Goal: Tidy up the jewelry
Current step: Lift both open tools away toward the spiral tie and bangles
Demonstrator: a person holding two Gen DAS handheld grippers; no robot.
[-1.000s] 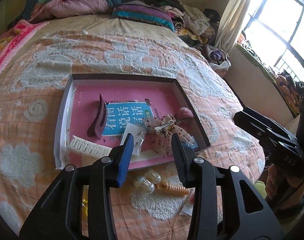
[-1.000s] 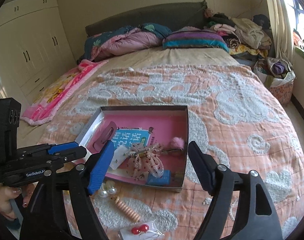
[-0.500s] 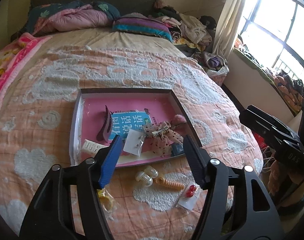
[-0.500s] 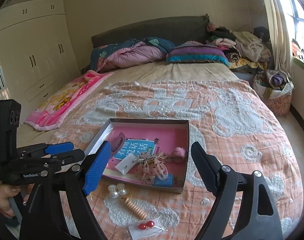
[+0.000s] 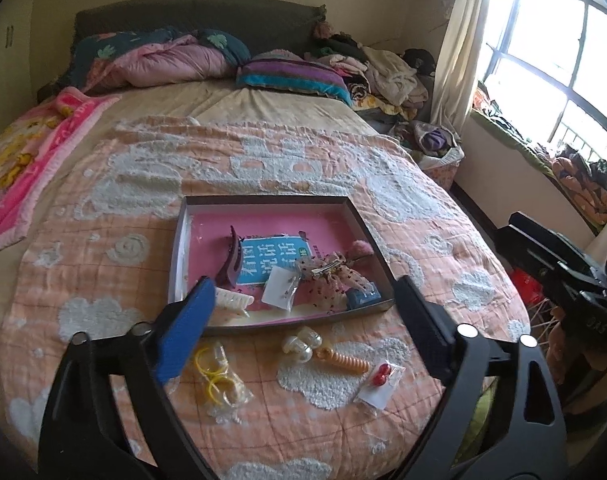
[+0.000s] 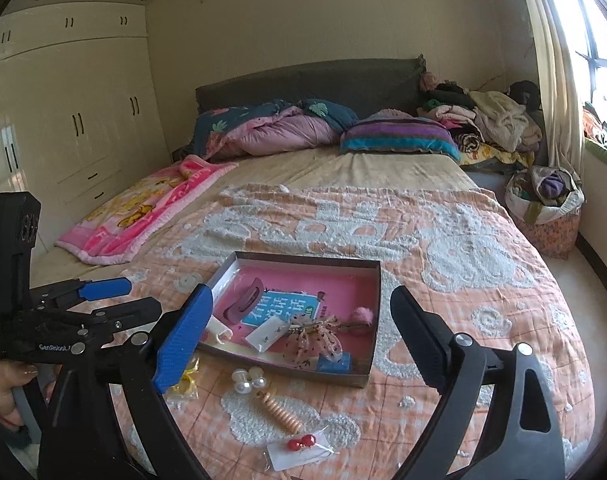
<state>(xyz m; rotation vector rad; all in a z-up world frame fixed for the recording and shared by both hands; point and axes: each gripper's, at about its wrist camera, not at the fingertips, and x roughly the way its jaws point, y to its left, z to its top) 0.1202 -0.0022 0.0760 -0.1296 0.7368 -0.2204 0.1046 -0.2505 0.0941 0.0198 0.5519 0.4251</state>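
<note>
Jaws of the left gripper are opening with nothing between them. A second ago they were nearly shut over the box. The right gripper opens too, empty. Pearls, spiral tie, red earrings and yellow bands wait on the bed, so more sorting remains.

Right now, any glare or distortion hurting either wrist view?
Left wrist: window blown out at upper right, fisheye bends the bed edges; tray evenly lit and sharp. Right wrist: window glare confined to the top right corner, red earrings slightly soft.
</note>
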